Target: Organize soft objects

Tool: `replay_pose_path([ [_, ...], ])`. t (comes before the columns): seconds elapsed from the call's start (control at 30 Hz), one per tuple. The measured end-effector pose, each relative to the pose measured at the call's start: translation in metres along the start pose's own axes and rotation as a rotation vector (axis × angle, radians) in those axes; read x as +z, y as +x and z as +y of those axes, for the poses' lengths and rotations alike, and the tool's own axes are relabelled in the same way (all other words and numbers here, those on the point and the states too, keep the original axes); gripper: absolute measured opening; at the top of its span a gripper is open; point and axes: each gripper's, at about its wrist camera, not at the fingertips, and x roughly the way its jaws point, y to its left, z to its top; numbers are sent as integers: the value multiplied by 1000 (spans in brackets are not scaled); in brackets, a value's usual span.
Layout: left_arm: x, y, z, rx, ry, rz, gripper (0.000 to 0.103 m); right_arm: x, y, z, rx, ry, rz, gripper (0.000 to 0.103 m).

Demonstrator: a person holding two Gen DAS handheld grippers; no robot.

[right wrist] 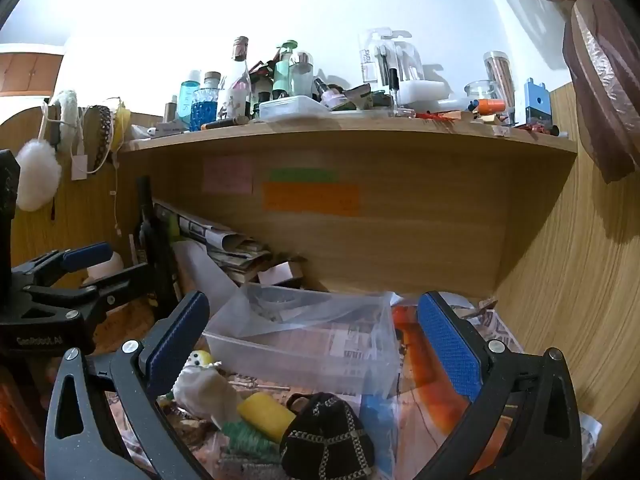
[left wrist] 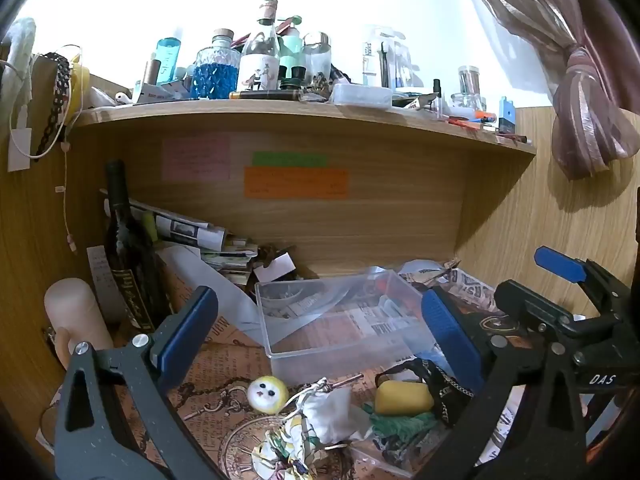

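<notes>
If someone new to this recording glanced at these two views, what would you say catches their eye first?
Probably the clear plastic box in the middle of the desk, with a small heap of soft things in front of it: a yellow sponge, a white cloth pouch and a black chain-trimmed pouch. Above, the wooden shelf is crowded with bottles, notably a glass bottle of blue beads. Both grippers, left gripper and right gripper, stand wide open.

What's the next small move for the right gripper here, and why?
Probably ease the right gripper down onto the yellow sponge and close. Both grippers are wide open and hold nothing. The soft things lie loose in front of the clear plastic box, and the sponge sits between the right fingers, nearer than the black pouch beside it.
</notes>
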Motion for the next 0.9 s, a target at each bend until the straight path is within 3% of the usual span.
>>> replay_pose_path([
  [0.9, -2, 2, 1, -13, -3, 11, 103, -4, 1, 2, -1, 0, 6, 103],
])
